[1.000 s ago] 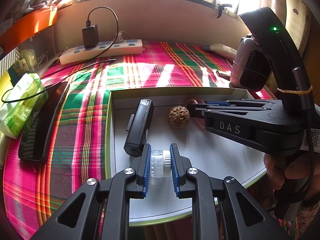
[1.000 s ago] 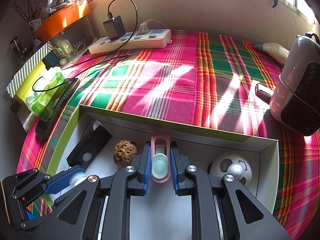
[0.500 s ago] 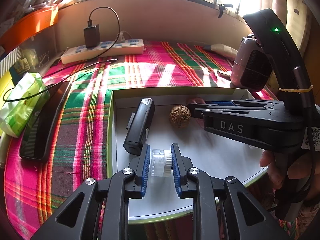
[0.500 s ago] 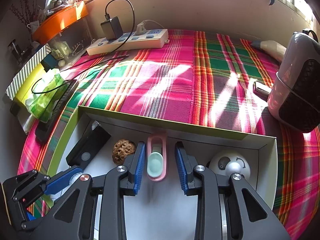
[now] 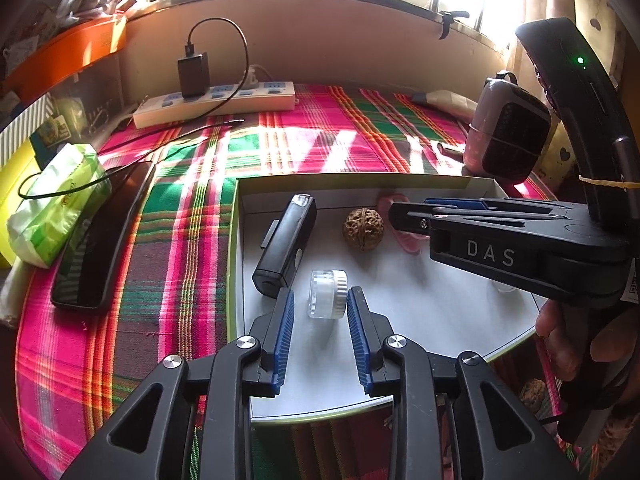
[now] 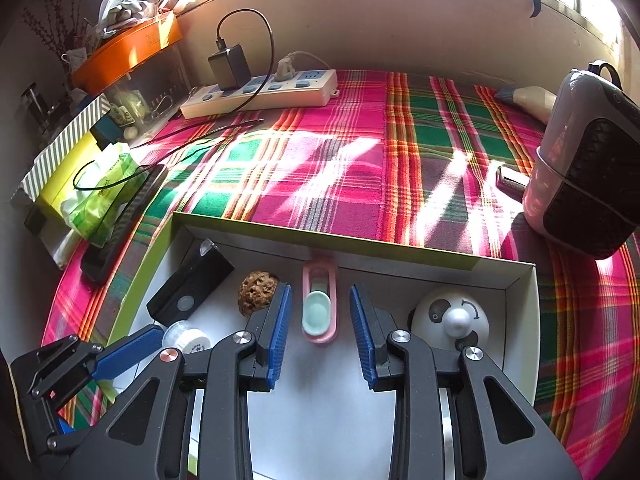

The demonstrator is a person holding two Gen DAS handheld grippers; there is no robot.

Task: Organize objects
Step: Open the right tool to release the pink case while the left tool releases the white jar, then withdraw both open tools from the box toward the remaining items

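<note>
A white box with a green rim (image 5: 234, 240) (image 6: 400, 254) lies on the plaid cloth. In it lie a black device (image 5: 286, 240) (image 6: 191, 294), a walnut (image 5: 363, 229) (image 6: 257, 293), a small clear jar (image 5: 327, 294) (image 6: 188, 338), a pink clip with a mint pad (image 6: 319, 304) (image 5: 406, 236) and a white round timer (image 6: 450, 322). My left gripper (image 5: 320, 334) is open, with the jar lying just ahead between its fingertips. My right gripper (image 6: 319, 330) is open around the near end of the pink clip.
A black phone (image 5: 102, 240) and a green tissue pack (image 5: 56, 204) lie left of the box. A power strip with a charger (image 5: 216, 104) stands at the back wall. A pink and black appliance (image 6: 588, 160) stands at the right. Another walnut (image 5: 534, 394) lies below the table's edge.
Both grippers have opened. The left one has let go of the clear jar and the right one has let go of the pink clip; both things now lie in the box.
</note>
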